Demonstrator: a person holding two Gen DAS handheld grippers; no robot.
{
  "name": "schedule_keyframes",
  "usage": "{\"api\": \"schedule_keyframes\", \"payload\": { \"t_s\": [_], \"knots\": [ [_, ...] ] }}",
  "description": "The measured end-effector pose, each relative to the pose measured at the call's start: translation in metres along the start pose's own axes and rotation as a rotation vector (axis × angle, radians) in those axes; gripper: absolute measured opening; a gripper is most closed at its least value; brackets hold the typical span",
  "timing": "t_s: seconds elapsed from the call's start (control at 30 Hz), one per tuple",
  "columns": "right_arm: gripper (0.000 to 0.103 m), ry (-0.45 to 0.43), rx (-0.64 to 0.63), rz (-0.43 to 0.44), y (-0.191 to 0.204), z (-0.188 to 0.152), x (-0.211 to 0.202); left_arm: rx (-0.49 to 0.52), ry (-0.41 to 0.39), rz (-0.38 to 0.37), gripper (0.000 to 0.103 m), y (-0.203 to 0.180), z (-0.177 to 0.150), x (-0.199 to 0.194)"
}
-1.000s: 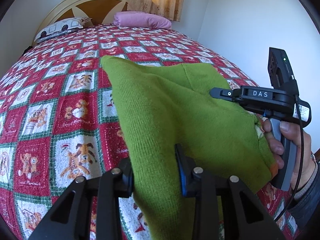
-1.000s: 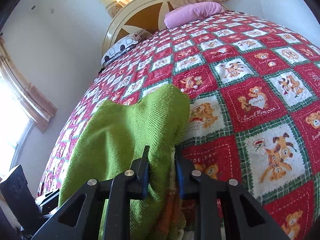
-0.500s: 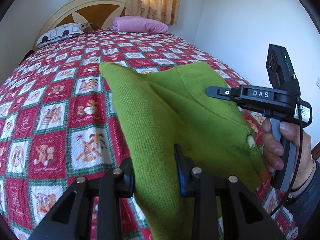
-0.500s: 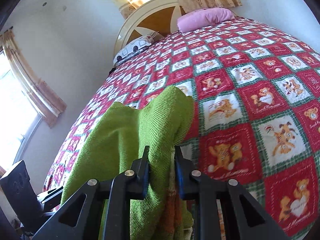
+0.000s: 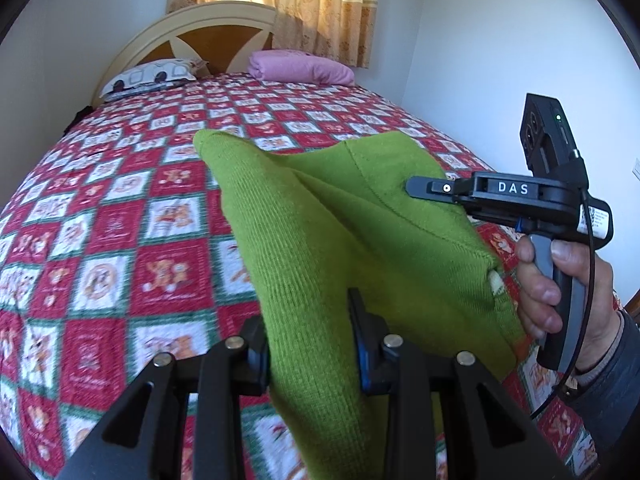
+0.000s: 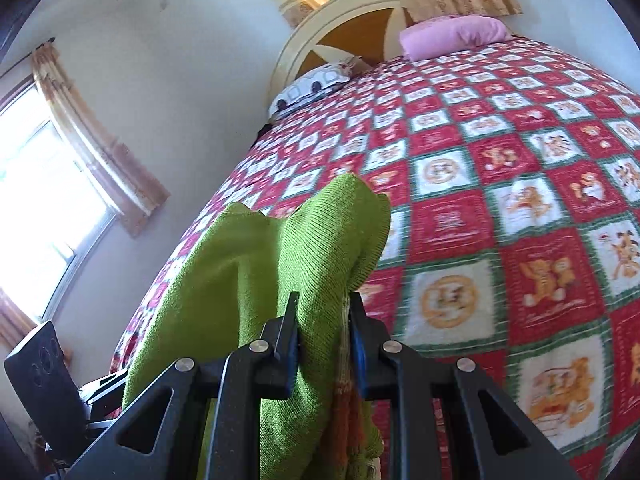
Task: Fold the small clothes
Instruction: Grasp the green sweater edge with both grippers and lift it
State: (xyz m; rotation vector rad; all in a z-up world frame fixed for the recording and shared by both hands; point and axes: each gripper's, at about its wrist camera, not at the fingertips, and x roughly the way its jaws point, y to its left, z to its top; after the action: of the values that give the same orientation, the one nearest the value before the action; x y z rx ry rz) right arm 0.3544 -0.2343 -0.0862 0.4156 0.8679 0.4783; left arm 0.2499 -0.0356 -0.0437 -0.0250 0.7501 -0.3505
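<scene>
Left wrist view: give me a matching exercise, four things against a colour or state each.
Things:
1. knit garment
2. folded blanket by the headboard
3. left gripper
4. bedspread

Descriptions:
A. pink
B. red and white squares with green borders
C. green, held up off the bed
D. shut on cloth

Pairs: 1-C, 2-A, 3-D, 4-B

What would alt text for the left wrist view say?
A green knitted garment hangs pinched between the left hand-held gripper at the bottom and the right hand-held gripper, held by a hand. Behind lies a bed with a red patchwork quilt and a pink pillow.
</scene>
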Motion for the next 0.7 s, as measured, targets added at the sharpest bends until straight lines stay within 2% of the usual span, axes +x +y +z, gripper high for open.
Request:
{"api": "schedule_keyframes", "payload": {
  "t_s": [0.7],
  "knots": [
    [0.021,0.081,-0.103,0.128,0.121,-0.031,0.056,-0.121,-0.085,0.096,0.032,0.088,-0.051,-0.083]
  ]
}}
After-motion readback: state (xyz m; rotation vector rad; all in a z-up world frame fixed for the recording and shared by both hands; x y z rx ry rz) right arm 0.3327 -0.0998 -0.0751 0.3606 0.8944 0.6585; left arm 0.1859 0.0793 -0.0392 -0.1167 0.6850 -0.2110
